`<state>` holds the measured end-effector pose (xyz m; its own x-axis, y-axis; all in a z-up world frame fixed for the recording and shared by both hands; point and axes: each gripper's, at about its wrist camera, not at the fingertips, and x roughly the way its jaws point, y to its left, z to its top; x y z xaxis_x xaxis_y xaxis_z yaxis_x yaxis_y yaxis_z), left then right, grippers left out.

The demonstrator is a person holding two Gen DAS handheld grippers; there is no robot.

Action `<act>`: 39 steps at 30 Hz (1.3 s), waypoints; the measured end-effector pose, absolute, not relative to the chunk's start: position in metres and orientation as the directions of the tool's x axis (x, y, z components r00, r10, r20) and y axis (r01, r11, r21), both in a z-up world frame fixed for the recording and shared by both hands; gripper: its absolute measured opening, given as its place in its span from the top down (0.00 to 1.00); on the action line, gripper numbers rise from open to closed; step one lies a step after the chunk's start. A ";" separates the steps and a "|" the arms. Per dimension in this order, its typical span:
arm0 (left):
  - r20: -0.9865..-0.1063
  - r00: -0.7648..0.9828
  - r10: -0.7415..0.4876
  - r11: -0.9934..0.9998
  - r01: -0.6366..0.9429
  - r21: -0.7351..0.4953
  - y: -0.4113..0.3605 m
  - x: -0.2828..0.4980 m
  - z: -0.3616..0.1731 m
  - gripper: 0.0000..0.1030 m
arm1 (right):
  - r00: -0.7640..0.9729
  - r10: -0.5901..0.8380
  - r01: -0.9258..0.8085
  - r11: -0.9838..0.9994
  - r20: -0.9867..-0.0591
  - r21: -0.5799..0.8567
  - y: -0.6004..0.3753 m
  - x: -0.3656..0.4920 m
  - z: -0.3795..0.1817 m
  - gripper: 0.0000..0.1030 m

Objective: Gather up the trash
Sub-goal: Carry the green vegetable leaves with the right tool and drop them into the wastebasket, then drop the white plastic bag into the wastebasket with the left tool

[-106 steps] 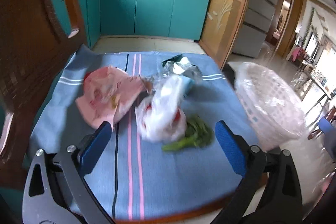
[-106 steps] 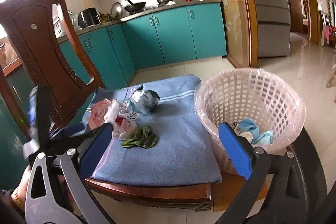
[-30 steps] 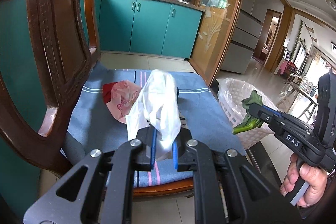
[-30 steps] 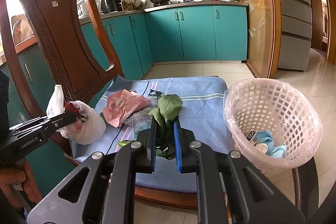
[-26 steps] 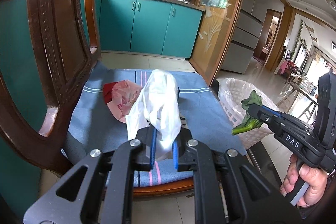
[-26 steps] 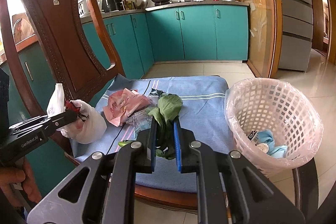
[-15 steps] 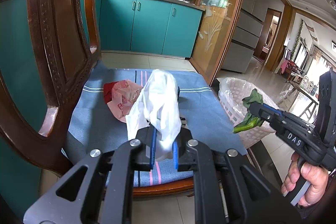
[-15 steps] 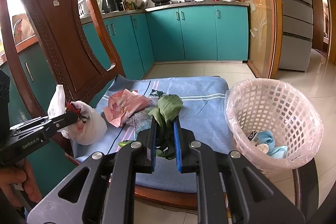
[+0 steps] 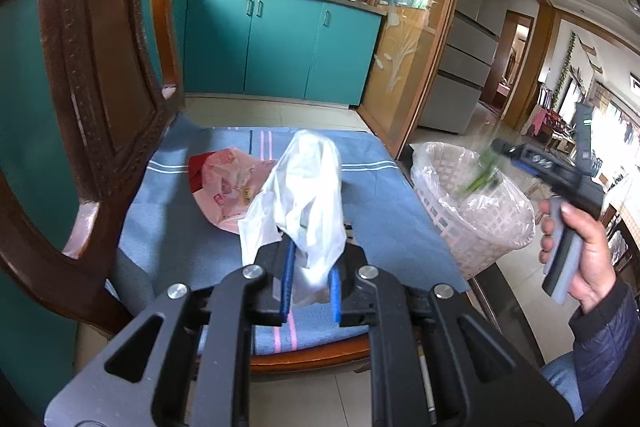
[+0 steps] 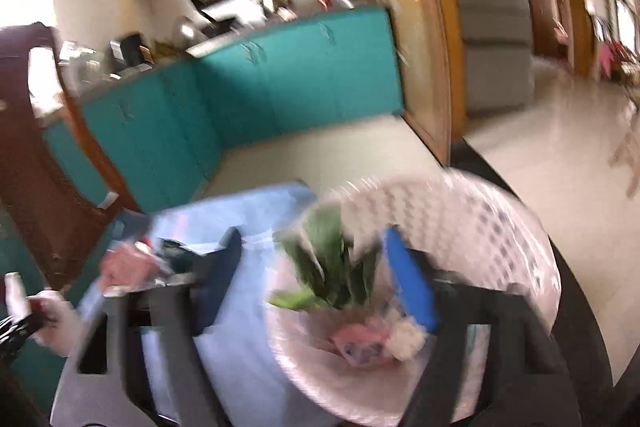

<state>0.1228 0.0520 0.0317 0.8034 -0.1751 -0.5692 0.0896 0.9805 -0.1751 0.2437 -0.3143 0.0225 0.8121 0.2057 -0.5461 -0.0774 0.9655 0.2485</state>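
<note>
My left gripper is shut on a white plastic bag and holds it above the blue cloth on the chair seat. A pink wrapper lies on the cloth behind the bag. My right gripper is open over the white basket. The green leafy vegetable is loose between its fingers, falling into the basket. In the left wrist view the right gripper is over the basket with the greens blurred below it. The right wrist view is motion-blurred.
A carved wooden chair back stands close on the left. Teal kitchen cabinets are behind. The basket holds pink and white scraps. Tiled floor lies to the right.
My right gripper swung right over the basket, tipped down and opened, letting the greens go. My left gripper stayed still with the bag.
</note>
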 end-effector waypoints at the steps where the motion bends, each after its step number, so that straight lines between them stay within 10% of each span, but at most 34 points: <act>1: -0.570 0.802 -0.178 0.980 0.094 -0.174 0.050 0.123 0.031 0.86 | 0.808 0.201 -0.054 0.961 -0.554 0.270 -0.321 0.243 0.023 0.28; 6: -0.576 0.791 -0.208 0.977 0.142 -0.157 0.028 0.127 0.027 0.86 | 0.899 0.221 -0.045 0.905 -0.377 0.424 -0.358 0.192 0.059 0.05; 16: -0.540 0.710 -0.451 0.890 0.400 -0.218 -0.106 0.187 0.058 0.85 | 0.966 0.059 0.074 0.871 -0.252 0.486 -0.398 0.163 0.069 0.03; 17: -0.542 0.696 -0.471 0.879 0.422 -0.222 -0.129 0.205 0.065 0.79 | 0.967 0.053 0.081 0.865 -0.250 0.495 -0.402 0.162 0.069 0.03; 20: -0.586 0.690 -0.426 0.901 0.384 -0.203 -0.163 0.245 0.060 0.10 | 0.966 0.052 0.086 0.858 -0.253 0.506 -0.411 0.164 0.068 0.03; 39: -0.513 0.855 -0.077 0.989 0.000 -0.148 0.045 0.088 0.046 0.04 | 0.846 0.291 -0.200 0.950 -0.446 0.241 -0.252 0.147 0.059 0.03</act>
<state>0.0877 0.0450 0.0458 0.8547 -0.0767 -0.5134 -0.0002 0.9890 -0.1481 0.1475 -0.2518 0.0592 0.8462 0.2912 -0.4463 -0.1995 0.9497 0.2414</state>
